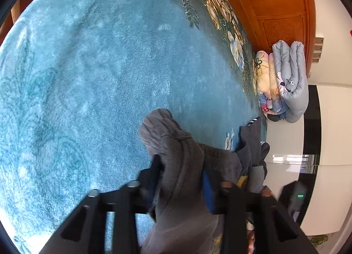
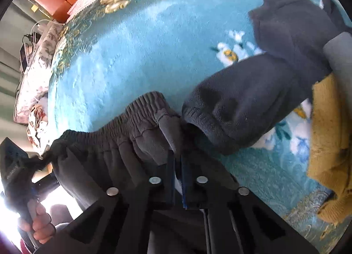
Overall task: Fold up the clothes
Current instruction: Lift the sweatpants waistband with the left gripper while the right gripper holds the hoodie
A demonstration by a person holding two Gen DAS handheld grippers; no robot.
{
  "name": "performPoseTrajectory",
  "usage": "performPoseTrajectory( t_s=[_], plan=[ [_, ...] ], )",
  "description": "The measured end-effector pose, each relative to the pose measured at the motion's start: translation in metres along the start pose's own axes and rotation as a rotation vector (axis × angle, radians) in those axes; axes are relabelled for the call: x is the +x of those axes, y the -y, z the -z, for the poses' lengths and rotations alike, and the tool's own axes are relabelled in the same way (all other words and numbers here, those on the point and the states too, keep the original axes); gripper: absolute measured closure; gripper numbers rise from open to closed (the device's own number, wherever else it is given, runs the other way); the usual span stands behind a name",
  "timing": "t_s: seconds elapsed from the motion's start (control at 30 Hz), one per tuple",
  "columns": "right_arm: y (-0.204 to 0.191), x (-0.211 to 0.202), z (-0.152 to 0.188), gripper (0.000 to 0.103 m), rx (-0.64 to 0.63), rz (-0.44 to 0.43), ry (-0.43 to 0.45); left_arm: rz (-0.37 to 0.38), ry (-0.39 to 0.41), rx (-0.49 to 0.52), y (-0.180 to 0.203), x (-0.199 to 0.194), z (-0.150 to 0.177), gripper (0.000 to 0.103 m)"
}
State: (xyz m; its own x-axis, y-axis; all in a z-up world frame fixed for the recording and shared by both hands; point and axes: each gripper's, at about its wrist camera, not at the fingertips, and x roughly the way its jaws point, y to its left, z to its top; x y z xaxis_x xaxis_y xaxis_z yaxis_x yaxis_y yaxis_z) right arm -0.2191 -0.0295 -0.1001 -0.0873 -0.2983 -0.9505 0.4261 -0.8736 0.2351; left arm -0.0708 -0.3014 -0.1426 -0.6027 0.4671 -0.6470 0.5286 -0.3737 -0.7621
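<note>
Grey sweatpants (image 2: 123, 126) are stretched between the two grippers above a teal plush blanket (image 1: 92, 60) that covers the bed. Their elastic waistband runs as the long line of what shows: in the right wrist view it goes from the middle of the picture down and left toward the other gripper. The rest of the fabric hangs below that band, out of sight under the tools.

At the near end the right gripper (image 2: 177, 161) is clamped tight on the waistband, its black fingers (image 2: 170, 177) almost touching with only a thin fold of cloth between them. At the far end the left gripper (image 1: 181, 165) is pinched on a thicker bunch of the same grey cloth, which stands up between its fingers and flops forward over the blanket. A person's hand (image 2: 40, 225) grips that tool's handle at the lower left of the right wrist view.

Just beside the waistband lies a dark fleece garment (image 2: 253, 99), its cuffed end pointing toward the right gripper. A mustard-yellow knit (image 2: 330, 143) lies at the right edge beyond it. Folded quilts (image 1: 286, 82) are stacked against the wooden headboard (image 1: 275, 0), well apart from the sweatpants.
</note>
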Motion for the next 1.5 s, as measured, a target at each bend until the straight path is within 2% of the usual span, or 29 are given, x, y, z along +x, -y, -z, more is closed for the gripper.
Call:
performPoseTrajectory(
  t_s=[0.1, 0.13, 0.23, 0.37, 0.5, 0.6, 0.67, 0.77, 0.8, 0.83, 0.9, 1.03, 1.07, 1.1, 1.13, 1.3, 1.4, 1.5],
  plan=[
    [-0.012, -0.043, -0.010, 0.101, -0.068, 0.028, 0.121, 0.085, 0.041, 0.085, 0.015, -0.011, 0.005, 0.079],
    [-0.016, -0.057, -0.018, 0.101, -0.089, 0.046, 0.171, 0.088, 0.056, 0.119, 0.021, -0.013, 0.006, 0.080],
    [-0.029, -0.087, -0.048, 0.101, -0.155, 0.149, 0.303, 0.040, 0.080, 0.224, 0.038, -0.012, 0.003, 0.084],
    [-0.036, -0.081, -0.087, 0.101, -0.159, 0.242, 0.343, -0.053, 0.071, 0.305, 0.048, 0.002, -0.018, 0.085],
    [-0.050, -0.029, -0.114, 0.101, -0.126, 0.285, 0.262, -0.146, 0.022, 0.315, 0.033, 0.022, -0.036, 0.086],
    [-0.047, 0.003, -0.116, 0.101, -0.098, 0.294, 0.198, -0.194, -0.024, 0.296, 0.017, 0.033, -0.038, 0.086],
    [-0.047, 0.019, -0.115, 0.101, -0.077, 0.292, 0.173, -0.191, -0.052, 0.260, 0.007, 0.037, -0.041, 0.086],
    [-0.048, 0.021, -0.113, 0.099, -0.078, 0.293, 0.171, -0.181, -0.077, 0.250, 0.003, 0.039, -0.044, 0.086],
    [-0.048, 0.015, -0.111, 0.093, -0.076, 0.277, 0.178, -0.179, -0.084, 0.252, 0.003, 0.039, -0.044, 0.086],
    [-0.047, 0.009, -0.109, 0.091, -0.075, 0.262, 0.184, -0.178, -0.090, 0.253, 0.003, 0.040, -0.044, 0.085],
    [-0.045, -0.014, -0.099, 0.077, -0.063, 0.240, 0.230, -0.180, -0.110, 0.252, 0.005, 0.041, -0.045, 0.083],
    [-0.020, -0.071, -0.052, 0.067, 0.027, 0.138, 0.332, -0.175, -0.130, 0.248, 0.006, 0.039, -0.049, 0.086],
    [-0.010, -0.084, -0.035, 0.059, 0.042, 0.120, 0.340, -0.179, -0.126, 0.258, 0.007, 0.037, -0.048, 0.086],
    [0.000, -0.092, -0.017, 0.052, 0.044, 0.131, 0.338, -0.187, -0.118, 0.274, 0.009, 0.034, -0.047, 0.089],
    [0.009, -0.099, 0.000, 0.051, 0.040, 0.154, 0.332, -0.196, -0.102, 0.298, 0.013, 0.029, -0.044, 0.092],
    [0.092, -0.119, 0.095, 0.051, 0.152, 0.340, 0.221, -0.194, -0.046, 0.317, 0.023, 0.002, -0.049, 0.093],
    [0.138, -0.114, 0.138, 0.051, 0.237, 0.370, 0.132, -0.212, -0.027, 0.298, 0.018, -0.008, -0.056, 0.094],
    [0.174, -0.098, 0.165, 0.051, 0.316, 0.382, 0.068, -0.235, -0.030, 0.287, 0.010, -0.010, -0.058, 0.094]
  ],
)
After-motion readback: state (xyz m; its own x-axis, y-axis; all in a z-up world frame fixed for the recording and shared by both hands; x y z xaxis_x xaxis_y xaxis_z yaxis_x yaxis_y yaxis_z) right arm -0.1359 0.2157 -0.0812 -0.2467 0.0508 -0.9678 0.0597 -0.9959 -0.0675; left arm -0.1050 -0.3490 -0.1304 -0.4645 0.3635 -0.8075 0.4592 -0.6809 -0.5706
